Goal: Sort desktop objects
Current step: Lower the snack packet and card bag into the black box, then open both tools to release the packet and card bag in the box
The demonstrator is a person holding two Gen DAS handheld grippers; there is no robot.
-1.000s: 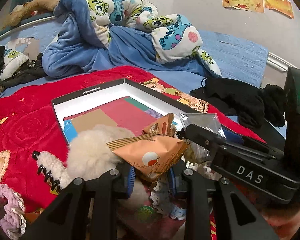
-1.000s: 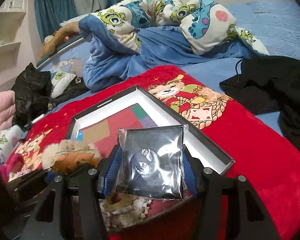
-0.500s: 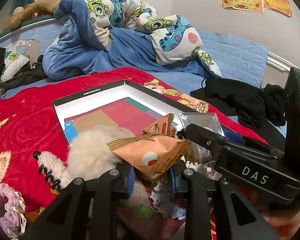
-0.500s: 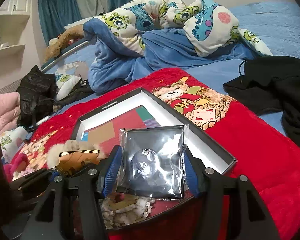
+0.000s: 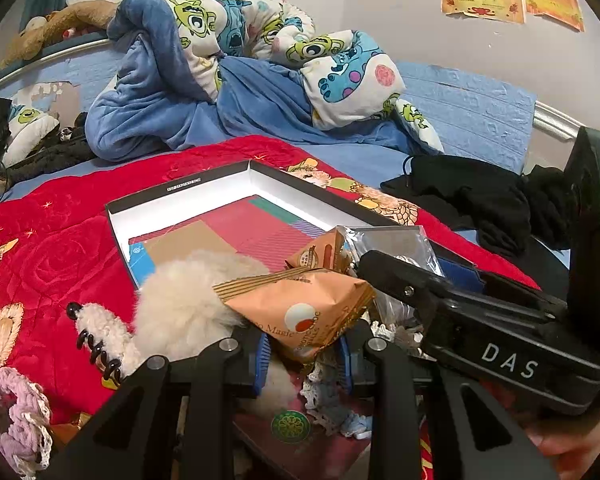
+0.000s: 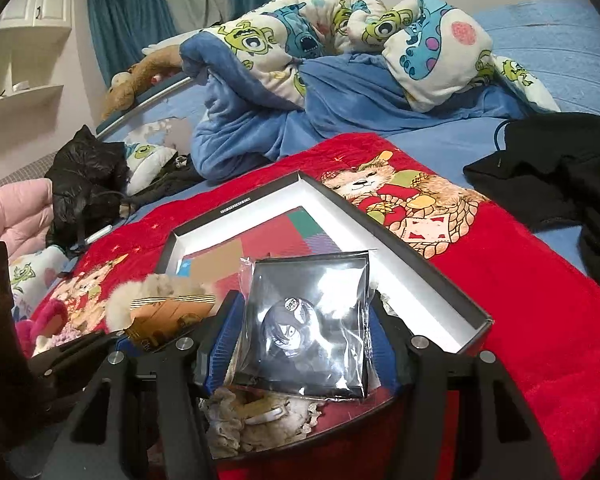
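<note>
My left gripper (image 5: 302, 356) is shut on an orange snack packet (image 5: 300, 308), held over the near corner of a shallow black box with white walls (image 5: 180, 196). To its right, my right gripper (image 6: 304, 340) is shut on a clear-wrapped black badge packet (image 6: 308, 320), its blue pads (image 6: 220, 336) at both side edges. That packet tilts up above the box's (image 6: 420, 276) near end. A cream fluffy toy (image 5: 180, 304) and a second orange packet (image 5: 320, 250) lie behind the snack packet. Lace pieces (image 6: 252, 416) lie under the badge packet.
The box sits on a red printed blanket (image 6: 540, 300) on a bed. A pink crochet ring (image 5: 8, 408) and a black coil hair tie (image 5: 96, 352) lie at the left. Black clothing (image 5: 460, 200) lies to the right, and a heaped blue cartoon quilt (image 5: 220, 80) behind.
The right wrist view has tipped slightly, so the box and bedding sit a little higher in it. Both packets stay between the jaws. The left gripper has not moved.
</note>
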